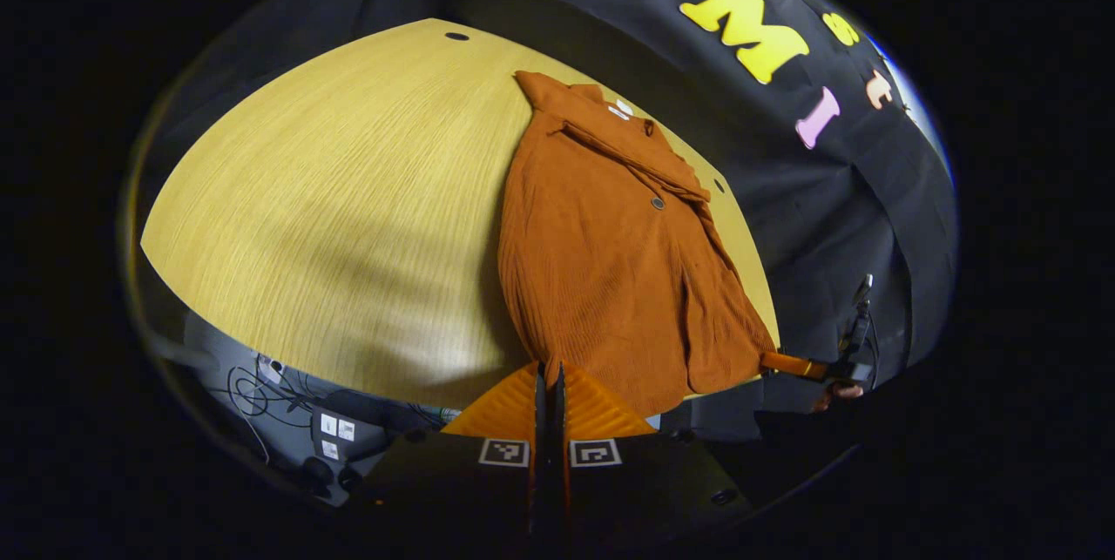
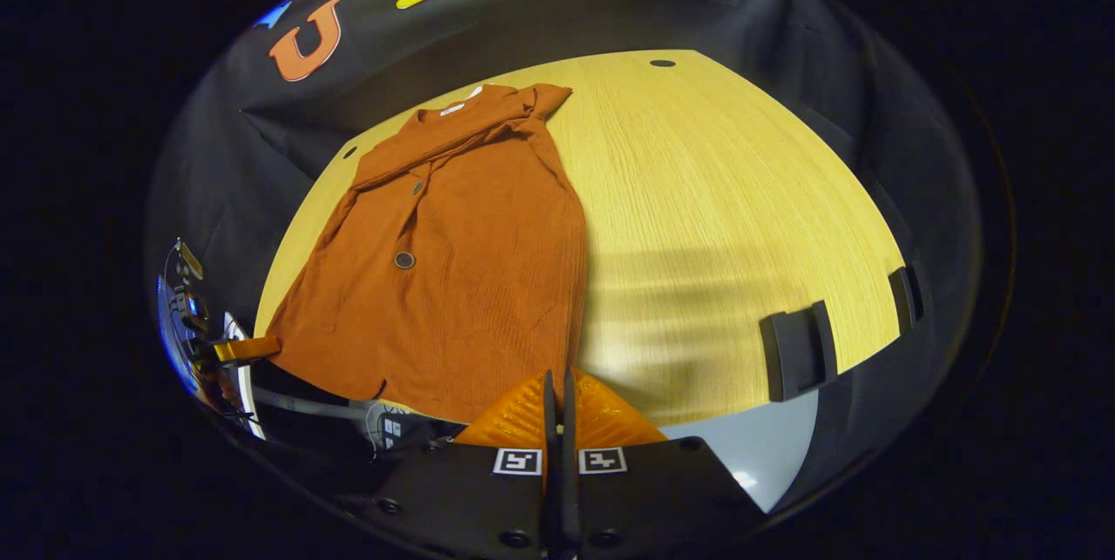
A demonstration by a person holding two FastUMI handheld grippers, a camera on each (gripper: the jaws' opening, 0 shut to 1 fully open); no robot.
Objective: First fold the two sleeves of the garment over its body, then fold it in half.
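Left gripper view: rust-orange cardigan (image 1: 610, 264) flat on wooden table (image 1: 348, 212) toward 1 o'clock, sleeves seemingly folded over body, halving fold left; left gripper (image 1: 549, 394) and right gripper (image 2: 558, 403) closed at its hem, grip unclear.

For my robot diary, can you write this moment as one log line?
garment: flat on table, sleeves folded | left gripper: shut, empty | right gripper: shut, empty | half-fold: not done
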